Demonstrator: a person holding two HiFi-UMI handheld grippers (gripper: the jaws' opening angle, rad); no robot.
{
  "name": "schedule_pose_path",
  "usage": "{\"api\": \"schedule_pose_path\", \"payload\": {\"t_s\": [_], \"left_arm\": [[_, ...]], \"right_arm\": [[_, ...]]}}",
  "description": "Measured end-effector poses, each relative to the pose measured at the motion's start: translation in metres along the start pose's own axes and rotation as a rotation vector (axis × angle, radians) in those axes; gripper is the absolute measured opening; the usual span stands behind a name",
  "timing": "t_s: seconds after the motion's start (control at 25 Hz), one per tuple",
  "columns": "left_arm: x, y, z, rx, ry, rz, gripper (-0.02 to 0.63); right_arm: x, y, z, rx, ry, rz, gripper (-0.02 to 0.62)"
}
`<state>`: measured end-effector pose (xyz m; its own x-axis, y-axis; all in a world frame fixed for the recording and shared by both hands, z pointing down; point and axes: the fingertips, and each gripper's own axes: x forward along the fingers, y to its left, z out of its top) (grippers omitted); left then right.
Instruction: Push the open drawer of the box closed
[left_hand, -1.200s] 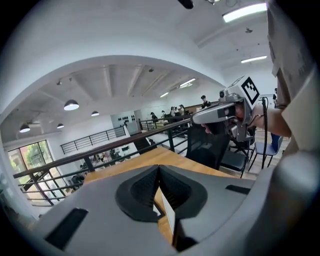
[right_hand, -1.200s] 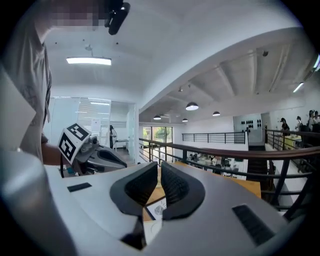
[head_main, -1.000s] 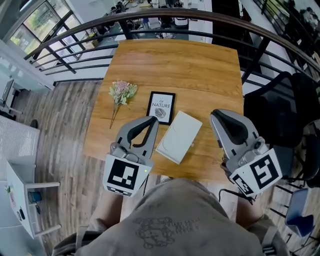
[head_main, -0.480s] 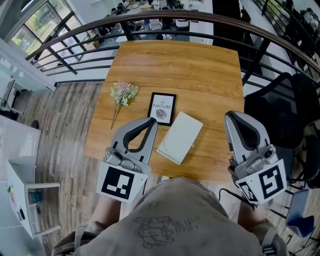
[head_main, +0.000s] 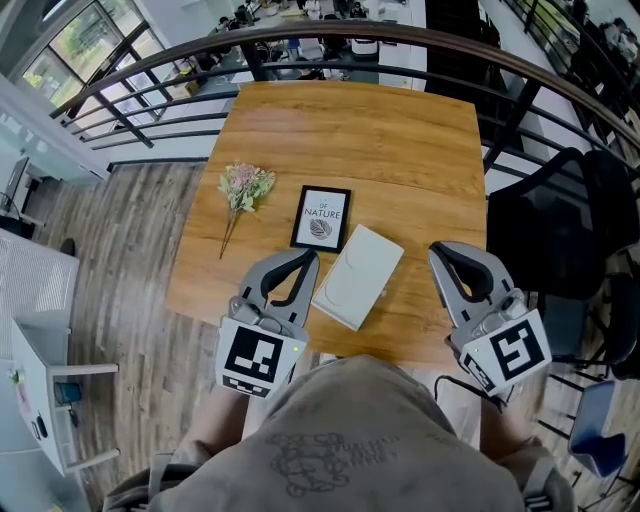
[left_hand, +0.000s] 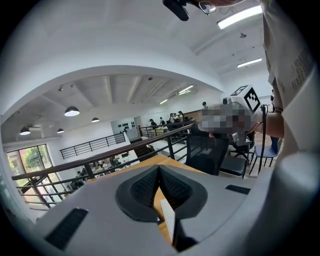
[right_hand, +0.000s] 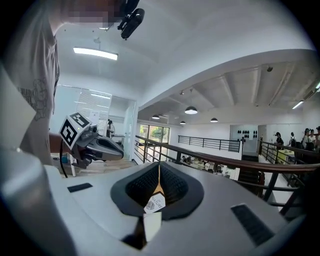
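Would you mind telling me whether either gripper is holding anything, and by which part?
Nothing is held: the left gripper and the right gripper both have their jaws together, with nothing between them.

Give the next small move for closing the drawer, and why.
Probably bring the left gripper to the white box's near end: it and the right gripper, both shut, flank the box without seeming to touch it, the left closer. The drawer's open end isn't clear.

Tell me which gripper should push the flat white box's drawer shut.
Left, probably: the left gripper, jaws shut, sits right beside the flat white box; the right gripper, also shut, stands farther off.
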<state>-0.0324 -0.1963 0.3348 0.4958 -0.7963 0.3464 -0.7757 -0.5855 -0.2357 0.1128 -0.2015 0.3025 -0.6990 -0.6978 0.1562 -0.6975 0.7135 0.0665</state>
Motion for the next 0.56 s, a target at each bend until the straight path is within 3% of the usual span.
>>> {"api": "schedule_pose_path", "payload": {"t_s": [0.56], "left_arm": [[0.0008, 0.0018, 0.0039, -0.005, -0.003, 0.006, 0.017]], "right_arm": [[0.0065, 0.0024, -0.0085, -0.041, 0.045, 0.039, 0.035]]}}
